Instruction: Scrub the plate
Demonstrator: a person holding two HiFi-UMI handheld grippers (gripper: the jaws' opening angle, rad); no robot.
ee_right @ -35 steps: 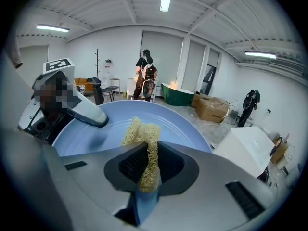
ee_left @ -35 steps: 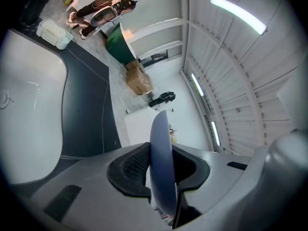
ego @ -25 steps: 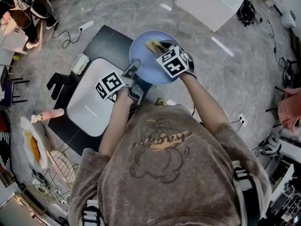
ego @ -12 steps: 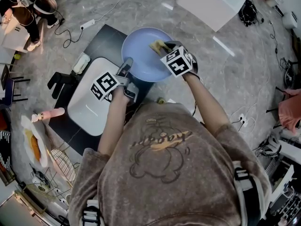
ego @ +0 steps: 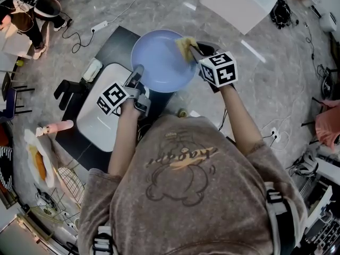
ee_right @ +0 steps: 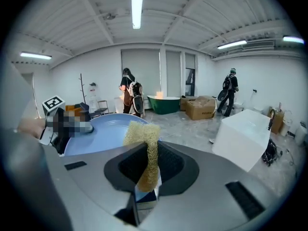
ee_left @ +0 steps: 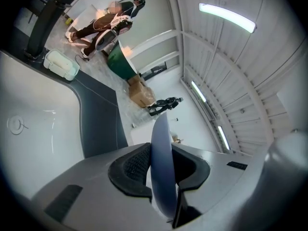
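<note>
Left gripper [ego: 136, 76]: jaws narrowly apart, clamped on the blue plate's [ego: 159, 62] near rim.
Right gripper [ego: 195, 51]: pinched a yellow sponge [ego: 184, 45] at the plate's right edge.
Plate: held up beside the white sink [ego: 98, 124].

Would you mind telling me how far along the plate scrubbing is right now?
Done: the left tongs grip the blue plate by its rim, and the right tongs are shut on the yellow sponge. In hand: the sponge sits at the plate's far rim. Left: the scrubbing itself; no suds or dirt show, so progress there can't be judged.
</note>
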